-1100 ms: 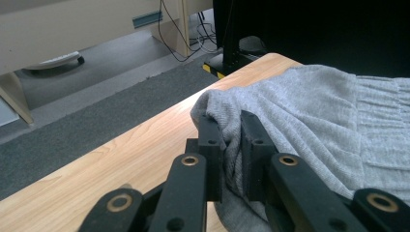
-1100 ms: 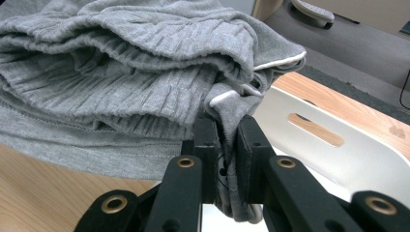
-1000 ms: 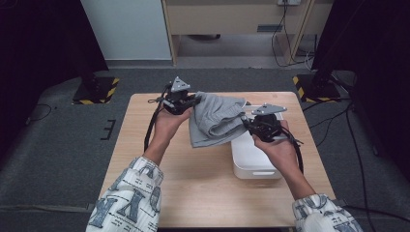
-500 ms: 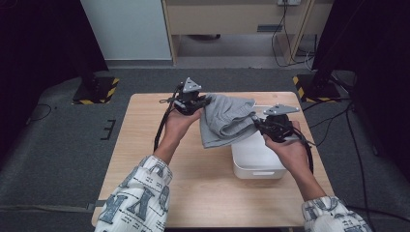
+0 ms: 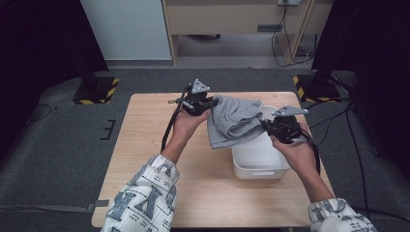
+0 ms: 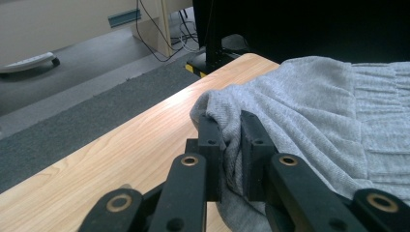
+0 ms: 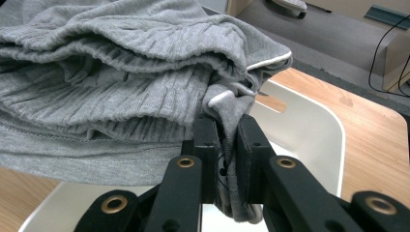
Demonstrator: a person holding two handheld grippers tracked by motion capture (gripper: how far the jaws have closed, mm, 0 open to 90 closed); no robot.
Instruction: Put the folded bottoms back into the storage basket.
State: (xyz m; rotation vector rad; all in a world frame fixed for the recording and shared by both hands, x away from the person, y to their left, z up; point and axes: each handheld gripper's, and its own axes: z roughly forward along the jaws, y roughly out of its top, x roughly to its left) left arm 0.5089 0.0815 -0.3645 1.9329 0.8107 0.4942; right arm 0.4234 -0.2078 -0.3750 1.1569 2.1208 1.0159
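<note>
the left gripper (image 5: pixel 209 104) and right gripper (image 5: pixel 267 126) each clamp a bunched edge of the folded grey garment (image 5: pixel 235 121), which hangs between them over the white bin (image 5: pixel 258 164); the cloth hides the bin's far-left rim and inside.

The grey garment (image 5: pixel 234 121) is soft ribbed knit cloth, matt. The white bin (image 5: pixel 258 162) looks smooth, slightly glossy plastic. The table (image 5: pixel 145 140) is light wood-grain, smooth.
</note>
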